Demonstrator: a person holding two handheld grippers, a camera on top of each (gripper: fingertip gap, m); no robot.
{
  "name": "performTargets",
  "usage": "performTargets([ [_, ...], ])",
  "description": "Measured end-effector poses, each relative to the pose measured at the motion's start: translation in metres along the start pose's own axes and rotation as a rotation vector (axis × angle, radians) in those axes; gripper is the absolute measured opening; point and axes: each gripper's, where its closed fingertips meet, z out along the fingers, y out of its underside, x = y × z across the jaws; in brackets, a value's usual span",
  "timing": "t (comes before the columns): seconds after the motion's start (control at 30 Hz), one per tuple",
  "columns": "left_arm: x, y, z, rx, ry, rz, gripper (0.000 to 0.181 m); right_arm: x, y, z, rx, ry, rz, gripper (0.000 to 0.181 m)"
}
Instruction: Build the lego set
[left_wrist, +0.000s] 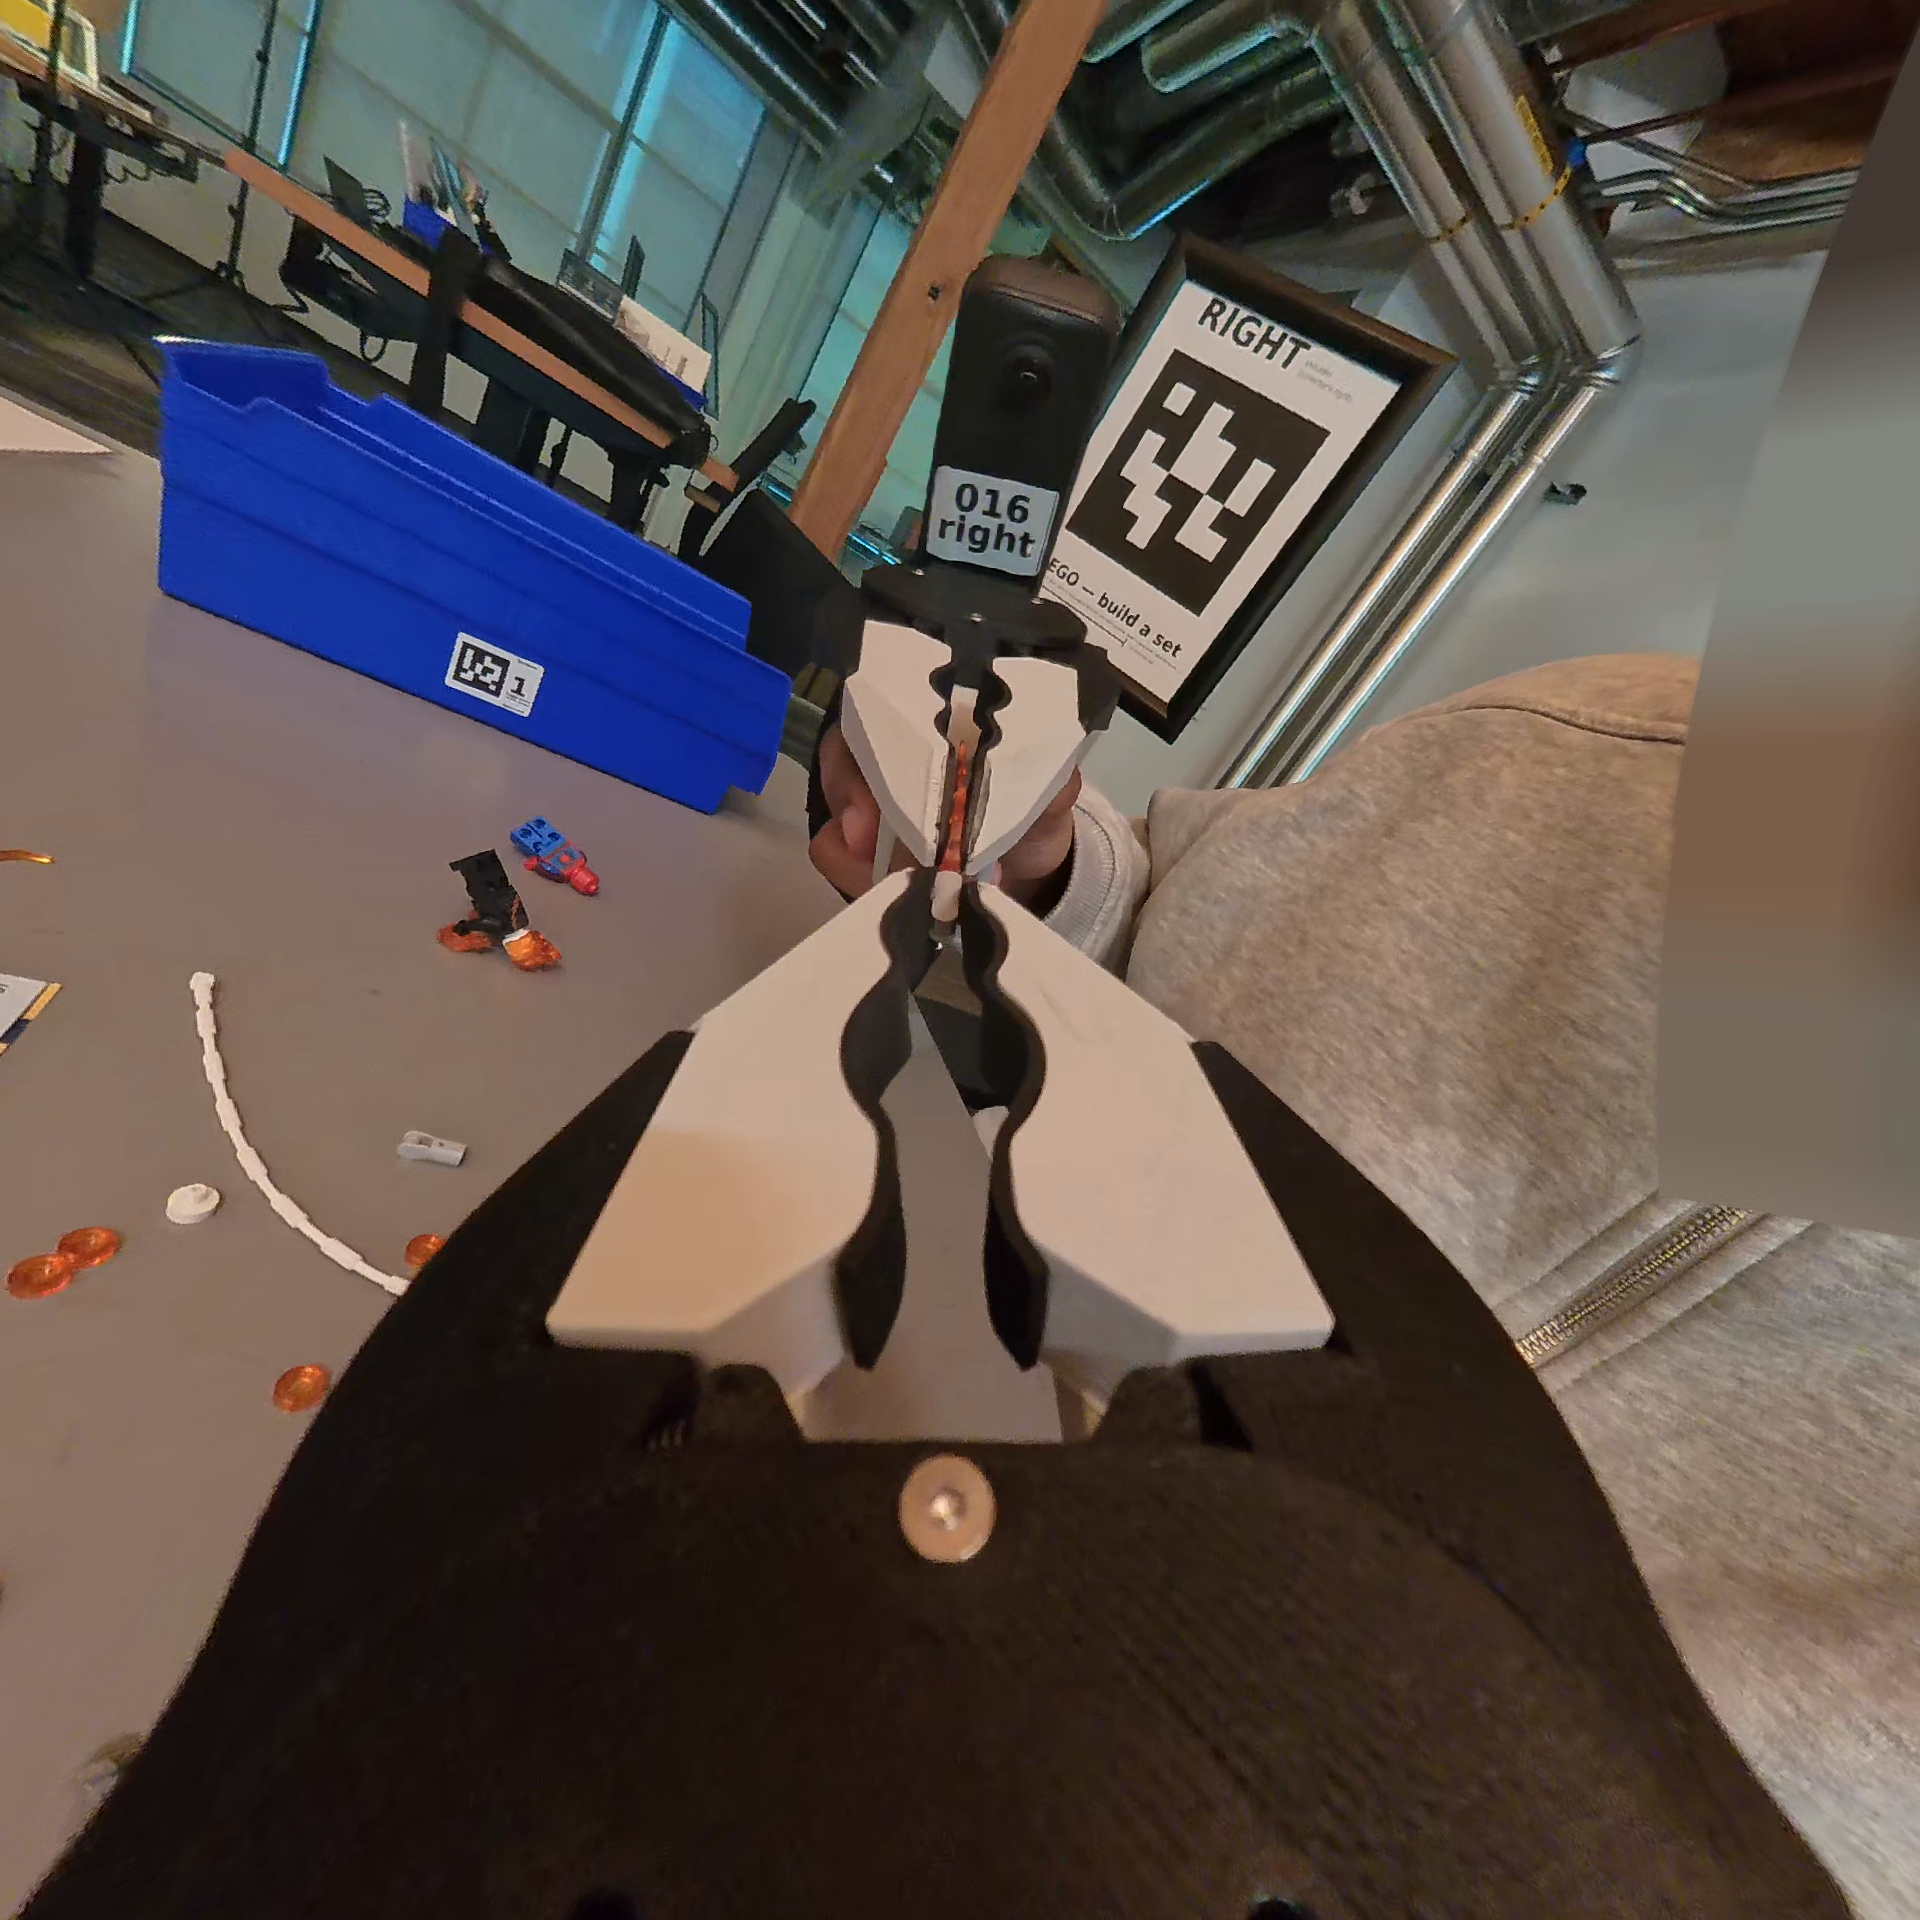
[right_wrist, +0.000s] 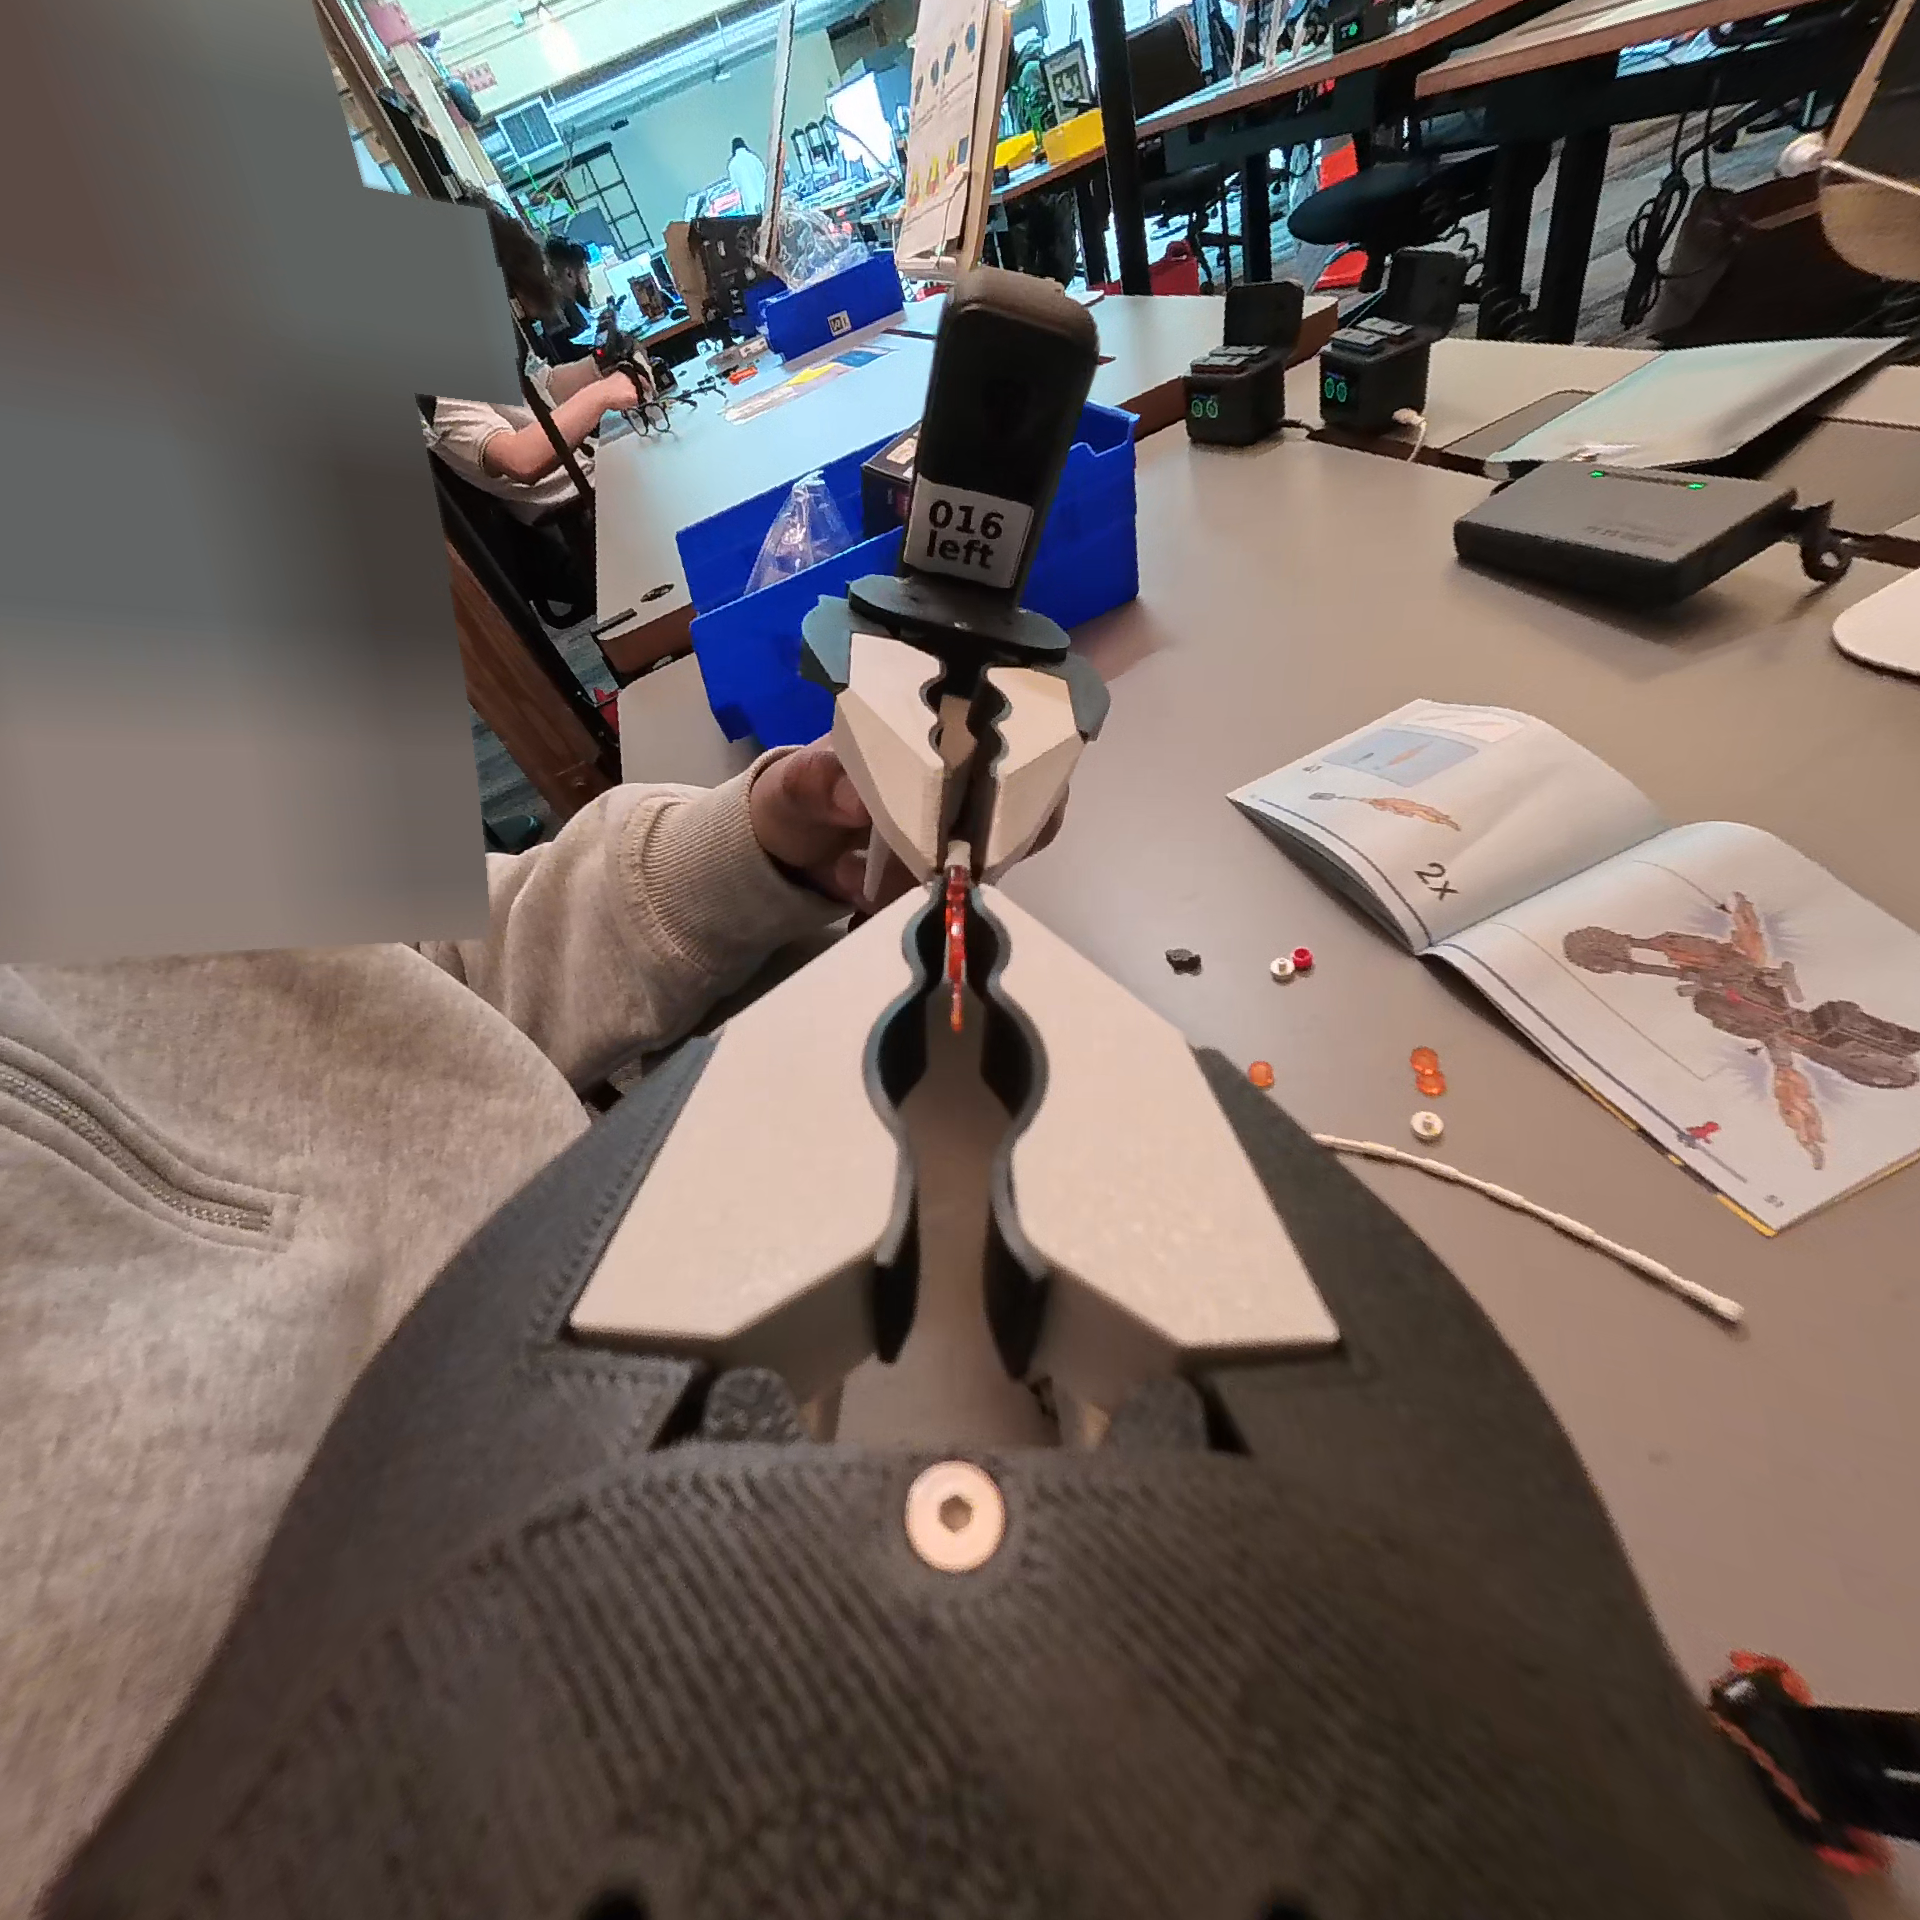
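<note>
Lego parts occupy two places in this figure: two pieces held in the air between my grippers, and loose pieces spread on the grey table (left_wrist: 312, 748). My left gripper (left_wrist: 943, 902) is closed on a small white piece (left_wrist: 945, 896) at its fingertips. My right gripper (right_wrist: 954, 904), facing it tip to tip, is clamped on a translucent orange-red flame piece (right_wrist: 955, 951), which runs back between its fingers. In both wrist views the white piece and the flame piece meet end to end at the point where the two grippers' tips nearly touch; whether the pieces are already joined I cannot tell, as the contact is small and partly hidden. Behind each gripper a hand (right_wrist: 805, 821) in a grey sleeve shows. On the table, the left wrist view shows a long white flexible strip (left_wrist: 244, 1132) lying in a curve, a round white stud (left_wrist: 192, 1203) beside it, a small grey connector (left_wrist: 431, 1147) near it, several translucent orange round studs (left_wrist: 62, 1259), a black and orange subassembly (left_wrist: 497, 914), and a blue and red subassembly (left_wrist: 556, 850) just beyond it. A stack of blue bins (left_wrist: 416, 540) stands farther back. The right wrist view shows the open instruction booklet (right_wrist: 1621, 935) lying flat, with small black, white, red and orange studs between it and my gripper.
</note>
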Motion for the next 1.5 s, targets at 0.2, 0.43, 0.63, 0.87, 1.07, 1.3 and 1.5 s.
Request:
performTargets([
  [0.2,0.000,0.002,0.001,-0.008,0.004,-0.004,0.003,-0.001,0.000,0.000,0.005,-0.001,0.005,0.000],
  [0.43,0.001,0.002,0.001,-0.009,0.013,-0.007,0.002,-0.001,-0.001,0.000,0.014,-0.004,0.010,0.000],
  [0.63,0.002,0.002,0.000,-0.014,0.019,-0.006,0.002,-0.002,0.000,0.001,0.014,-0.024,0.020,0.000],
  [0.87,-0.003,-0.007,-0.008,0.037,-0.012,0.010,0.005,0.006,-0.009,0.009,-0.001,-0.068,-0.037,0.001],
  [1.07,-0.011,-0.001,-0.016,-0.034,-0.124,0.119,0.002,0.009,-0.007,0.031,-0.047,-0.203,-0.168,0.001],
  [1.3,-0.025,0.007,-0.019,-0.073,-0.175,0.090,0.007,0.023,0.003,0.031,-0.004,-0.331,-0.203,0.000],
  [1.5,-0.036,0.016,-0.020,-0.109,-0.207,0.055,0.006,0.038,0.004,0.011,0.072,-0.337,-0.075,0.000],
])
